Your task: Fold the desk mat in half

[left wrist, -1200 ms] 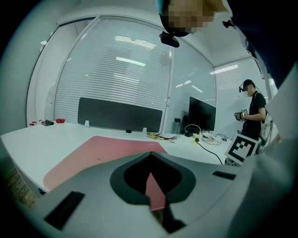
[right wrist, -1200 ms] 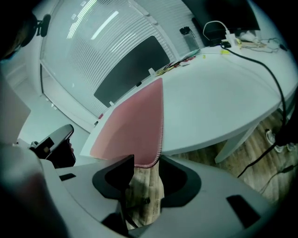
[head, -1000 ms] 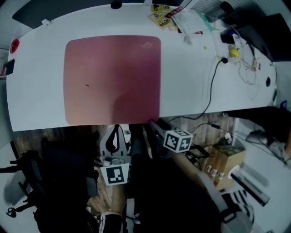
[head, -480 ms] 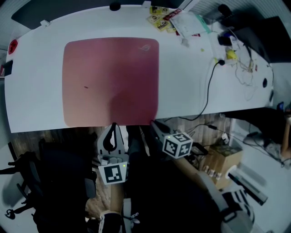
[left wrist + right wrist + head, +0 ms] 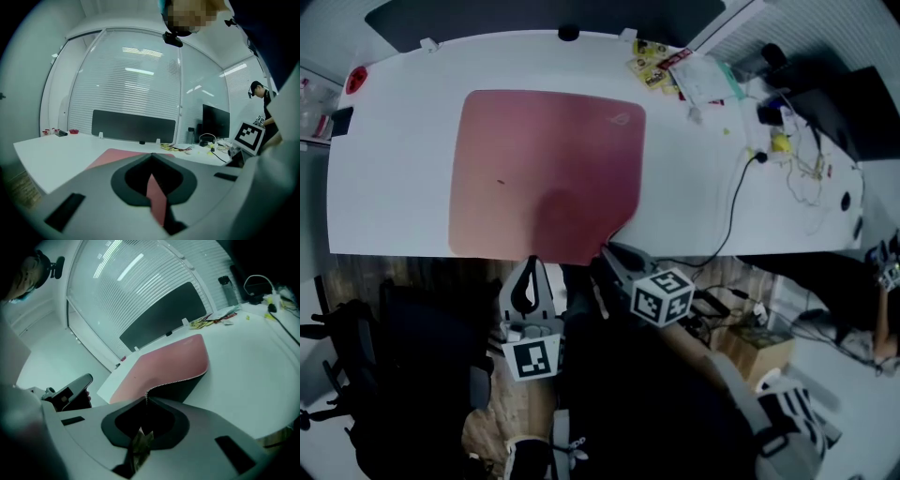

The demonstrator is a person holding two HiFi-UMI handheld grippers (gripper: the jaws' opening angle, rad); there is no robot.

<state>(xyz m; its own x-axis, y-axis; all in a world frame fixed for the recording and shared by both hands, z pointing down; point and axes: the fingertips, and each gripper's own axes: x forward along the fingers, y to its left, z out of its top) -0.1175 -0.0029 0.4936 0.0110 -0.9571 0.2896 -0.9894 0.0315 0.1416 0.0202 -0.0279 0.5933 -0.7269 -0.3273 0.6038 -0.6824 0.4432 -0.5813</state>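
Right gripper (image 5: 606,249): its jaws have just been closing, and now we see them together, clamped on the near right corner of the desk mat (image 5: 544,169). A second ago the jaws gape at that corner and the whole mat lies flat on the table (image 5: 394,187). Now the corner is peeled up off the white top. In the right gripper view the stitched edge runs straight into the jaw tips, with the pink top on one side and the black underside (image 5: 187,386) on the other. So the corner is curled and clear of the table. The rest of the mat is flat in the same spot, left-centre of the table, its near edge along the table's front edge.

Left gripper (image 5: 532,261): no change we can see, same place at the middle of the mat's near edge. Its jaws are together in the left gripper view with a pink strip of mat in the slit between them. We read that as pinched on the edge, though the mat there does not look raised.

What it means: grasp step done, fold just starting. We judge the near edge has to go up and over to the far edge, so nearly all of the fold remains. The cable (image 5: 733,202) and clutter at far right sit well apart from the mat, no obstacle.
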